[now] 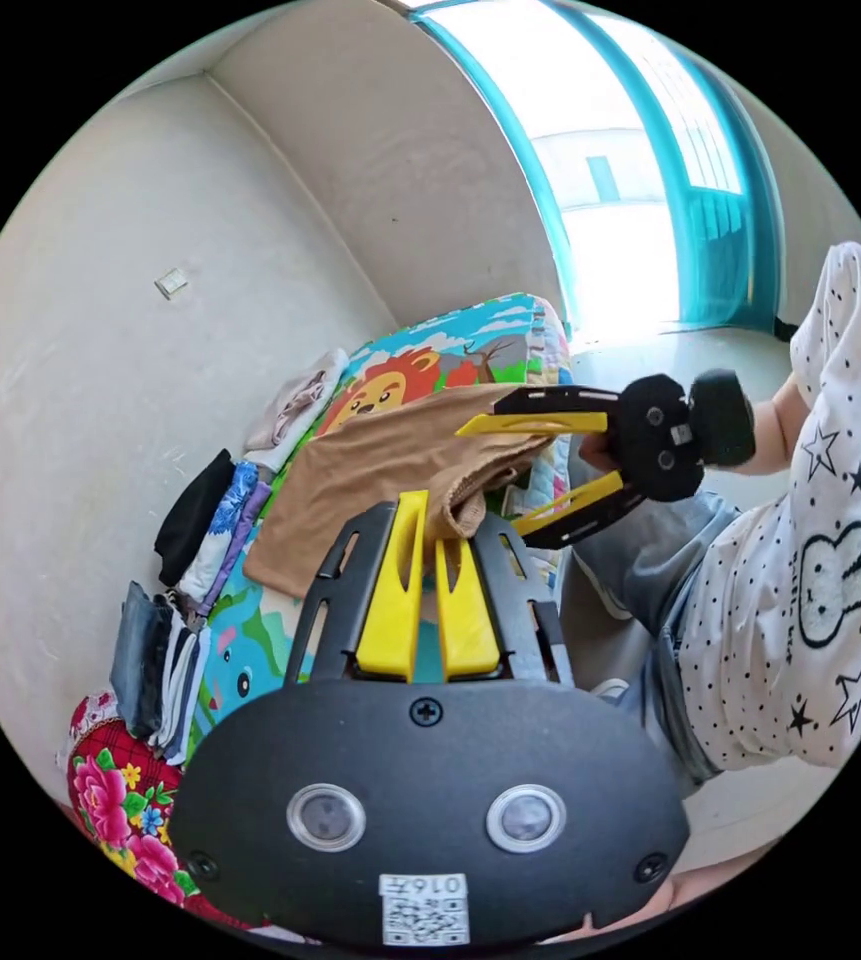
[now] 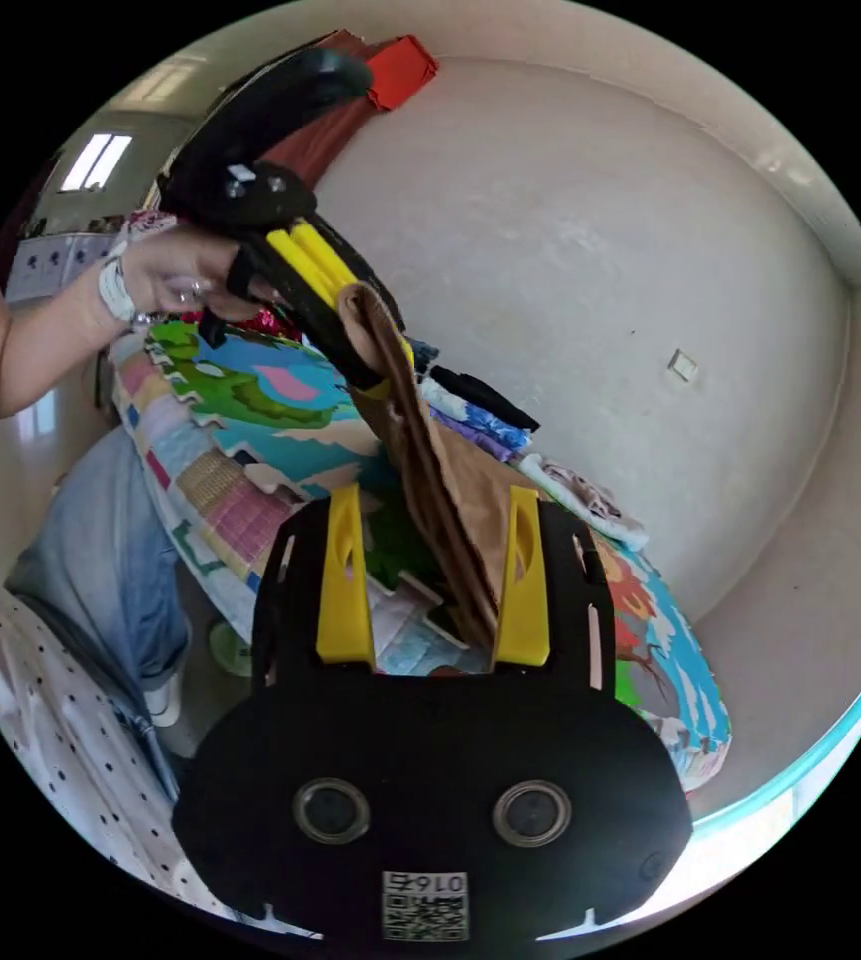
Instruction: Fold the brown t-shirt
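In the left gripper view, the left gripper (image 1: pixel 432 560) has its yellow jaws pressed together on a bunched edge of the brown t-shirt (image 1: pixel 380 470), which hangs lifted above a cartoon play mat (image 1: pixel 430 365). The shirt is a light tan-brown, already doubled into a rough rectangle, smooth across its broad face and crumpled into small folds where the jaws pinch it. Just beyond, the right gripper (image 1: pixel 540 465) stands with its jaws spread wide, the upper one lying along the shirt's top edge and the lower one under the cloth's hanging corner, not pressing on it. A person in a white spotted top (image 1: pixel 810 560) and jeans holds it.

In the right gripper view, the right gripper (image 2: pixel 430 590) shows its jaws apart, the shirt (image 2: pixel 450 500) hanging as a narrow vertical drape against the inner face of one yellow jaw. Farther off, the left gripper (image 2: pixel 335 275), held by a hand (image 2: pixel 175 275), clamps the shirt's upper end.

Beyond the mat, a row of folded clothes (image 1: pixel 200 560) lies along the pale wall (image 1: pixel 100 330), with a bright window (image 1: pixel 610 170) behind.
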A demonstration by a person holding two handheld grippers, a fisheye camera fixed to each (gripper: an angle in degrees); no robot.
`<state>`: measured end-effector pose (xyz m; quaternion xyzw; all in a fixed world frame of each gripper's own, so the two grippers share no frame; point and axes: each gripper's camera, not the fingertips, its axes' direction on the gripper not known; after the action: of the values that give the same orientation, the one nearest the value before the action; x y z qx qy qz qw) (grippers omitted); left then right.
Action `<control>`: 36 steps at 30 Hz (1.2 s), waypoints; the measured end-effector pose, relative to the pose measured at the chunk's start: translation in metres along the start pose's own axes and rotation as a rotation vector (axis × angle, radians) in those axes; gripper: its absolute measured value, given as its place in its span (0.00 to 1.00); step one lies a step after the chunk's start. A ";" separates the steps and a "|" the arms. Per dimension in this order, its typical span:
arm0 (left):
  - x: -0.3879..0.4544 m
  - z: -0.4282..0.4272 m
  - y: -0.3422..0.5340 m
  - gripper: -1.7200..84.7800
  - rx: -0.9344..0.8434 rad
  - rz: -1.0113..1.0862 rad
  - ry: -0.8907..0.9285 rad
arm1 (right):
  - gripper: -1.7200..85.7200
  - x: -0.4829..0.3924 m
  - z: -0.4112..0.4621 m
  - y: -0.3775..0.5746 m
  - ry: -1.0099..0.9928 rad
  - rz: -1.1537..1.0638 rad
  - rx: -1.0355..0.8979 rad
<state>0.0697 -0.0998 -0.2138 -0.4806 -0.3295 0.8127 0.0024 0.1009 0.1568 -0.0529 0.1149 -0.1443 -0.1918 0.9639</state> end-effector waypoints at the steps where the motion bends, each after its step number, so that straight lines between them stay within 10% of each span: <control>1: -0.005 0.000 -0.001 0.01 0.000 -0.006 0.000 | 0.23 -0.009 0.009 -0.008 0.063 -0.037 -0.021; 18: -0.019 0.045 0.073 0.01 0.035 0.002 0.014 | 0.10 0.003 0.097 -0.033 0.397 -0.353 -0.197; 36: -0.074 0.098 0.113 0.01 -0.082 -0.022 0.483 | 0.02 0.087 0.160 -0.185 -0.274 -0.878 -0.377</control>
<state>0.0675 -0.2642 -0.1852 -0.6569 -0.3571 0.6603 0.0703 0.0641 -0.0715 0.0653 -0.0379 -0.1705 -0.6158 0.7683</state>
